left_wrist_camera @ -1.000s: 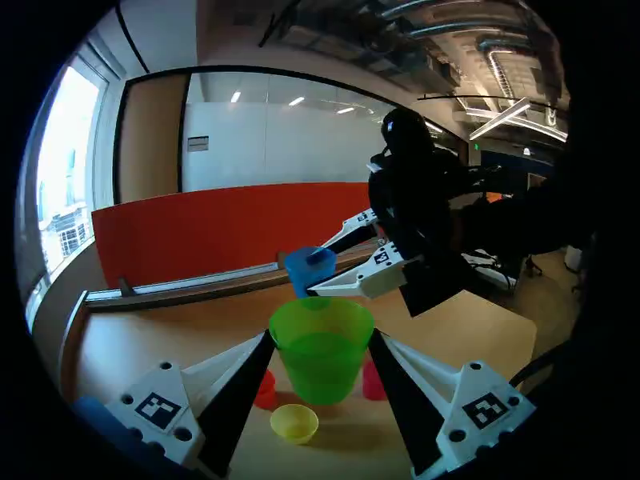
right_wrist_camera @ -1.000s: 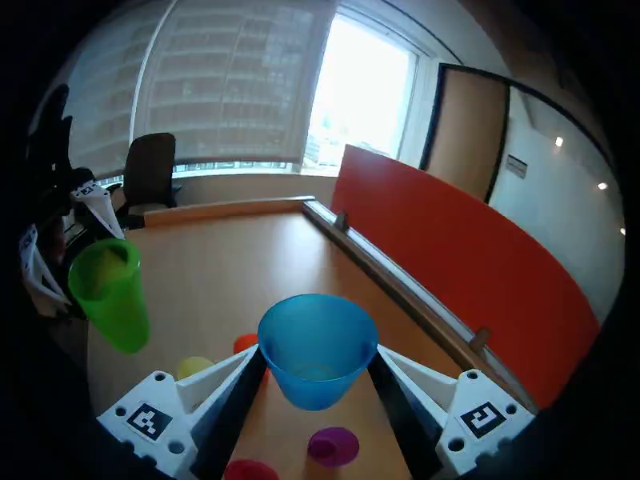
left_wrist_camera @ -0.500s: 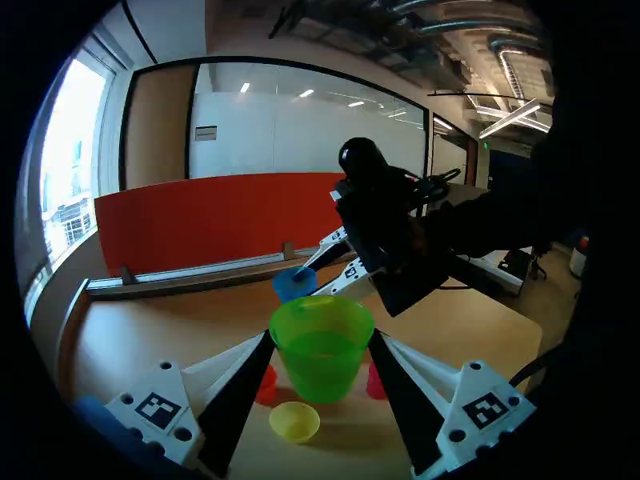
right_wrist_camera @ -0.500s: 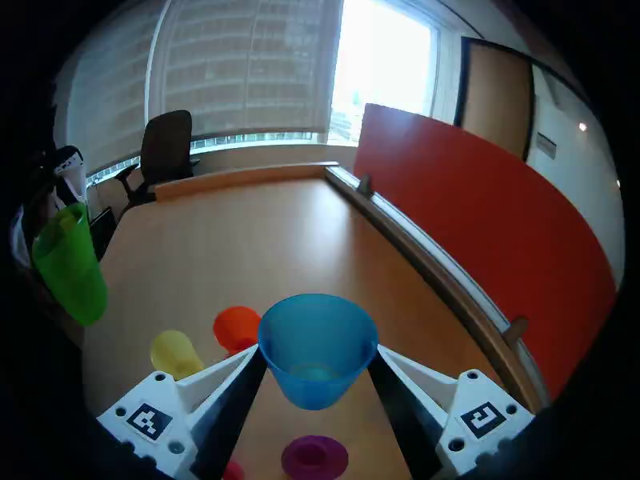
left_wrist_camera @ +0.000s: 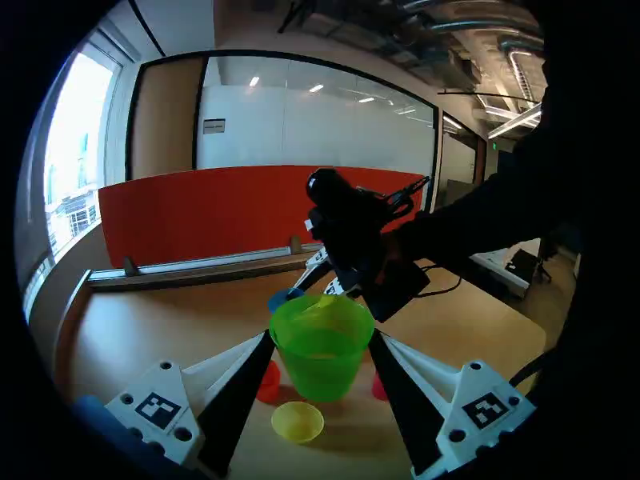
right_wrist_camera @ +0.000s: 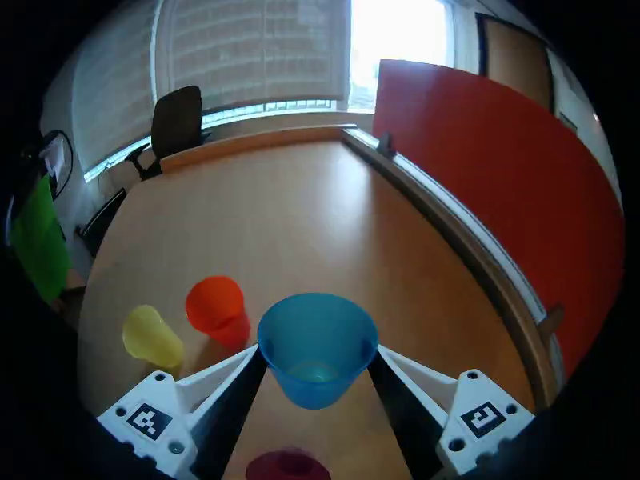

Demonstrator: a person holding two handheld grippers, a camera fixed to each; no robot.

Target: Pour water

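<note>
left gripper (left_wrist_camera: 322,340): clamped on green cup (left_wrist_camera: 322,370), upright, above table (left_wrist_camera: 152,336)
right gripper (right_wrist_camera: 318,352): clamped on blue cup (right_wrist_camera: 317,326), small pool at its bottom
blue cup: just behind green cup's rim, seen from left gripper view
table: yellow cup (right_wrist_camera: 150,338), orange cup (right_wrist_camera: 216,308) standing side by side

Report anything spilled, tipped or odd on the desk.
Nothing stands out. The desk shows no puddle, the orange cup and yellow cup stand mouth up, and the right gripper and left gripper hold the blue cup and green cup squarely.
</note>
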